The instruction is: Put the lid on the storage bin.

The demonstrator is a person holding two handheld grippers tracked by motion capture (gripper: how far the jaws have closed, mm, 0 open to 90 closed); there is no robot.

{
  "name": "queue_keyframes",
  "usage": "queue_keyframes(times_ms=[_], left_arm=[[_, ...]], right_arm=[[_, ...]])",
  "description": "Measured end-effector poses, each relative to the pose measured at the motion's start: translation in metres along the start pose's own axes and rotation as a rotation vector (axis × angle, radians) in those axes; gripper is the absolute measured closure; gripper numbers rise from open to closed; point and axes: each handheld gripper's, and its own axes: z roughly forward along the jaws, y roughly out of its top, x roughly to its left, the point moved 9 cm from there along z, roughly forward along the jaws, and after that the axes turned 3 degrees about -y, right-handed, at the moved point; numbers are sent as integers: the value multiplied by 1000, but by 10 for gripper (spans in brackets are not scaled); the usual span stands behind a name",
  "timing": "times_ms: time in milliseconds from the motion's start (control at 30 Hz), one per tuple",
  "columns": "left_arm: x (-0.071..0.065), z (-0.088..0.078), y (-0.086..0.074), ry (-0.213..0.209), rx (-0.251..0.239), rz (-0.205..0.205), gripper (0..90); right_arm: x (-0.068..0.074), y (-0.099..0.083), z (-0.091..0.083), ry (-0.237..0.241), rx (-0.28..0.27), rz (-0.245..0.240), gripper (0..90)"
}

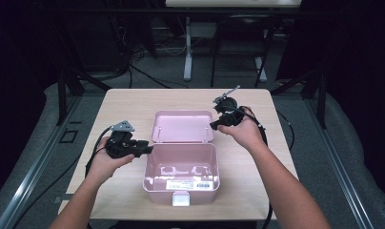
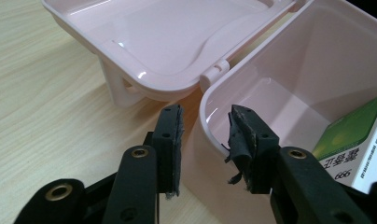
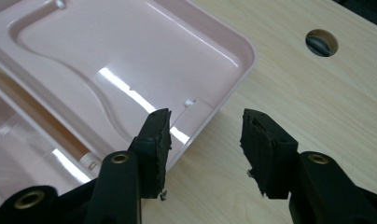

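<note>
A pink plastic box [image 1: 147,168] stands open on the wooden table, its lid [image 1: 182,126] folded back flat behind it. My left gripper [image 1: 150,149] is at the box's left wall. In the left gripper view its jaws [image 2: 205,126] straddle the wall's rim [image 2: 201,109], one outside and one inside, with a gap on both sides. My right gripper [image 1: 213,125] is at the lid's right edge. Its jaws [image 3: 205,126] stand apart, one over the lid's rim [image 3: 196,116], the other over bare table. Neither holds anything.
The box is empty apart from a printed label [image 1: 190,184] on its front wall and a white latch [image 1: 180,199] at the front. A round cable hole [image 3: 321,43] lies in the tabletop [image 1: 128,105] beyond the lid. Dark floor and desk legs lie behind.
</note>
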Motion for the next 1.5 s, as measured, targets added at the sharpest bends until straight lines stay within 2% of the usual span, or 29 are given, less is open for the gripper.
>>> queue_keyframes(times_ms=[133, 233, 467, 700, 800, 867, 933, 1133, 1267, 1500], left_arm=[[-2, 3, 0, 4, 1, 11, 665], [-4, 4, -1, 5, 15, 23, 678], [-6, 7, -1, 11, 14, 28, 705], [-5, 6, 1, 30, 1, 31, 747], [-5, 6, 1, 30, 0, 32, 750], [-4, 7, 1, 29, -4, 30, 755], [-4, 7, 2, 27, -7, 28, 758], [-4, 7, 2, 29, -13, 26, 762], [-4, 7, 2, 31, -12, 23, 763], [-4, 7, 2, 30, -16, 16, 765]], right_arm=[[-6, 0, 8, -13, -20, 44, 535], [-10, -1, 14, -23, -23, 63, 528], [-14, -1, 22, -32, -33, 87, 527], [-15, 5, 29, -45, -46, 132, 527], [-16, 6, 32, -49, -49, 147, 527], [-18, 9, 37, -61, -51, 176, 527], [-20, 9, 39, -66, -52, 178, 529], [-23, 11, 55, -58, -38, 266, 555], [-26, 11, 62, -79, -28, 272, 569], [-26, 13, 69, -71, -46, 315, 603]])
